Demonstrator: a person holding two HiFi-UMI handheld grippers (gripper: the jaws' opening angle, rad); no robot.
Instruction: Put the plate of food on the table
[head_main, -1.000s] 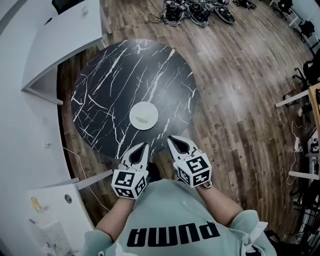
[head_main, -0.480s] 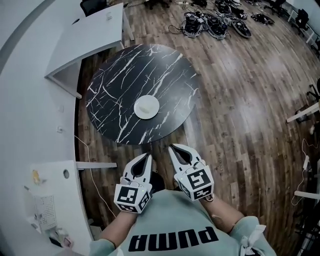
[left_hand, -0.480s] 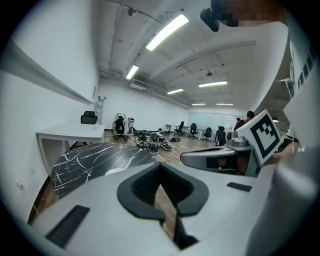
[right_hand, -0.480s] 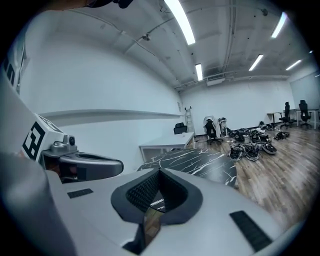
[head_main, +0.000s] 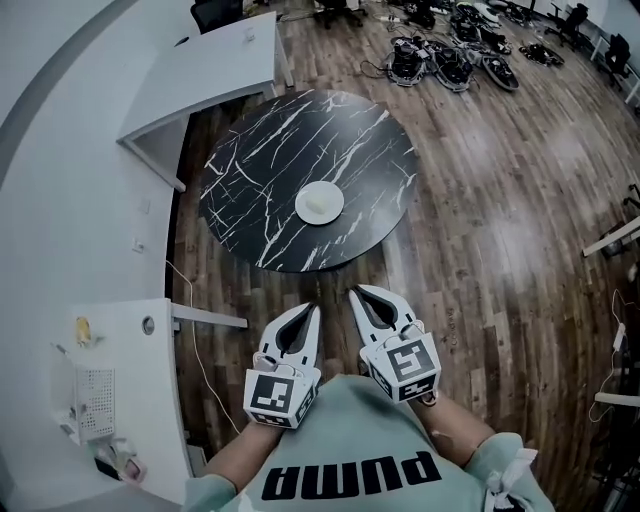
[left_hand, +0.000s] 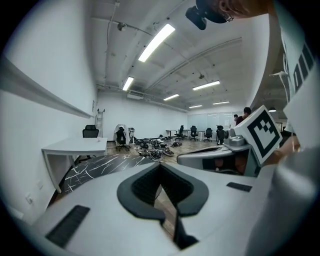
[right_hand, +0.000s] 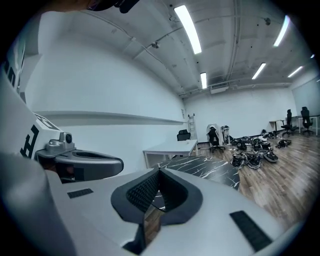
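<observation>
Plate of food (head_main: 319, 203) sits flat on the round black marble surface (head_main: 255, 160), a little toward its near edge, with bare stone all round it. White plate, with a small pale lump on it; what kind of food is too small to tell. Left gripper (head_main: 310, 312) and right gripper (head_main: 358, 294) are both held low, close against the person's chest, tips pointing toward the far side. Each gripper's own view shows its jaws closed tip to tip, with nothing between them, only wooden floor (head_main: 480, 230) visible through the gap behind the tips. The key relation is that the plate lies straight ahead on the far side of both sets of jaws and well apart from them, with a strip of floor between the tips and the near rim of the surface. Sideways, it falls between the two grippers, lining up slightly more with the left one. The right tips reach a touch farther forward, so neither is clearly nearer. The plate is round, so it has no long axis to line up with. Judgement: the placing looks done, with neither gripper touching the plate.
</observation>
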